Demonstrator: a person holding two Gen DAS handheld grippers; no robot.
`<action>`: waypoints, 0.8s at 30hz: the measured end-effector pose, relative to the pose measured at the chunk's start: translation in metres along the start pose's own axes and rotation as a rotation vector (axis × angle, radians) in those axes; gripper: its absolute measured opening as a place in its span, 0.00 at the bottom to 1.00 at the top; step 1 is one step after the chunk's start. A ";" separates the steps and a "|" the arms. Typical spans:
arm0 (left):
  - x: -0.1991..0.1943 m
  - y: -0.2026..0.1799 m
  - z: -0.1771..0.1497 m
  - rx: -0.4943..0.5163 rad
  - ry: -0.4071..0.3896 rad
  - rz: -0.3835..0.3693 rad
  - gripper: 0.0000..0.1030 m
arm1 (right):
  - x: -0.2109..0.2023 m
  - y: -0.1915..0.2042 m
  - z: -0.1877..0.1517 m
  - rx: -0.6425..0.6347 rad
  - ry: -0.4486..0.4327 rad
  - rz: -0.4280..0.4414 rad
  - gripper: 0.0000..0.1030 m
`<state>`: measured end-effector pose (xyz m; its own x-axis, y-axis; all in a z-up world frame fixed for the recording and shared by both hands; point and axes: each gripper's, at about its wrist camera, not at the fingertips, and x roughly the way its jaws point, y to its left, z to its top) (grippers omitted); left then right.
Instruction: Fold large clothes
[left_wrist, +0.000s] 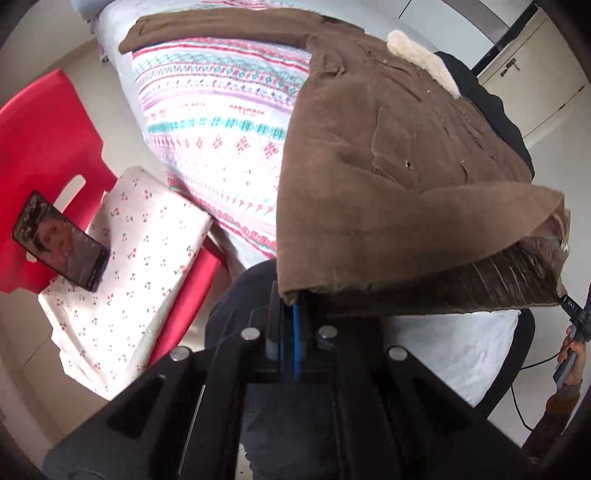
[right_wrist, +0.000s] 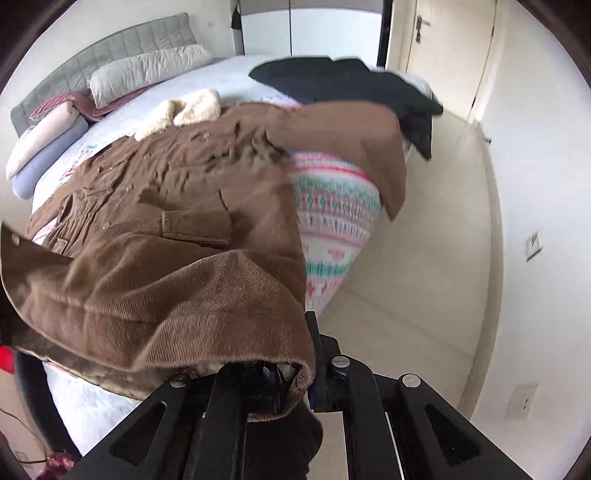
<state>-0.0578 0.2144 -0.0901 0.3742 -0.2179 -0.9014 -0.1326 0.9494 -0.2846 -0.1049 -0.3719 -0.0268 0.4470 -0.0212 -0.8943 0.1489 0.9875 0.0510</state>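
A brown corduroy coat (left_wrist: 388, 166) with a cream fleece collar (left_wrist: 424, 59) lies spread on the patterned bedspread (left_wrist: 221, 122). My left gripper (left_wrist: 291, 299) is shut on one bottom corner of the coat's hem and holds it lifted. My right gripper (right_wrist: 295, 369) is shut on the other hem corner, which drapes over its fingers and hides them. The coat (right_wrist: 166, 221) stretches from both grippers toward the collar (right_wrist: 184, 110). One sleeve (right_wrist: 369, 147) hangs over the bed's side; the other sleeve (left_wrist: 221, 29) lies flat.
A red plastic chair (left_wrist: 40, 147) beside the bed holds a folded floral cloth (left_wrist: 129, 266) and a phone (left_wrist: 59, 240). A black garment (right_wrist: 351, 81) lies at the bed's far corner. Pillows (right_wrist: 147, 70) and folded bedding (right_wrist: 44, 144) sit by the headboard. A door (right_wrist: 443, 48) stands beyond.
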 end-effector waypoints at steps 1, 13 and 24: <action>-0.005 0.010 -0.004 -0.025 0.005 0.023 0.09 | 0.016 -0.010 -0.014 0.040 0.064 0.022 0.09; -0.038 0.007 0.029 0.062 -0.105 0.011 0.75 | -0.025 -0.038 -0.012 0.138 -0.048 0.234 0.64; 0.073 0.012 0.070 -0.116 0.144 -0.268 0.18 | 0.100 -0.022 0.022 0.235 0.146 0.391 0.67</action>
<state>0.0324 0.2262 -0.1360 0.2774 -0.4943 -0.8238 -0.1537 0.8236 -0.5459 -0.0441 -0.3992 -0.1080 0.3828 0.3837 -0.8404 0.1974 0.8547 0.4801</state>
